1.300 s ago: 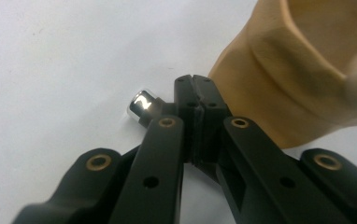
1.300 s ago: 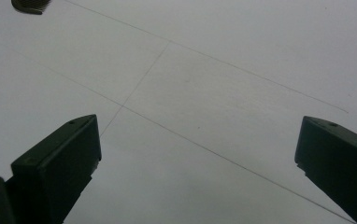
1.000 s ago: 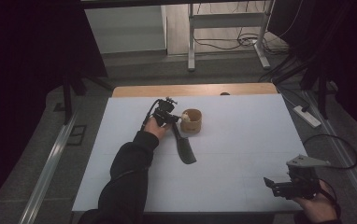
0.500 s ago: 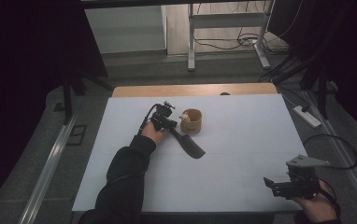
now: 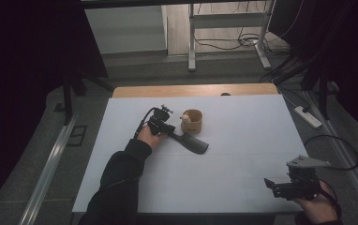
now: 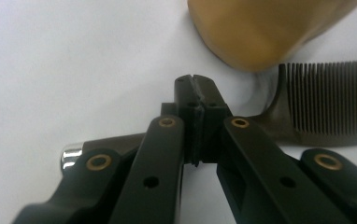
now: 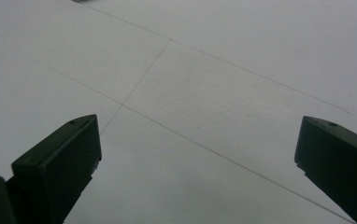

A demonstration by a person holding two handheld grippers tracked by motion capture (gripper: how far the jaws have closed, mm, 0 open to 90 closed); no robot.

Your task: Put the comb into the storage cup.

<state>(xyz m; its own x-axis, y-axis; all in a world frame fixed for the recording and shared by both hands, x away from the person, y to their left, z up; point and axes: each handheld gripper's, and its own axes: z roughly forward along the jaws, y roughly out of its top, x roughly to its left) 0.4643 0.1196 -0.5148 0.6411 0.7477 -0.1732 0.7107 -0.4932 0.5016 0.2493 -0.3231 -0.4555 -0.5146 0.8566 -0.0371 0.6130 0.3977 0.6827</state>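
on the white table (image 5: 242,154) the left gripper (image 5: 171,133) is clamped on the comb (image 5: 197,143) beside the wooden cup (image 5: 192,122). the comb looks grabbed but not yet in the cup; the right gripper (image 5: 272,187) rests well apart, jaws wide.

You're working on a white table (image 5: 242,140). Your comb (image 6: 331,105) is dark grey-black, the round cup (image 5: 192,122) beside it tan wood (a pale figure on its rim), and both grippers' jaws are black.

The comb (image 5: 193,142) swings round, its far end sweeping away from the person toward the right. The left gripper (image 5: 171,130), clamped on its handle, slides a touch leftward.
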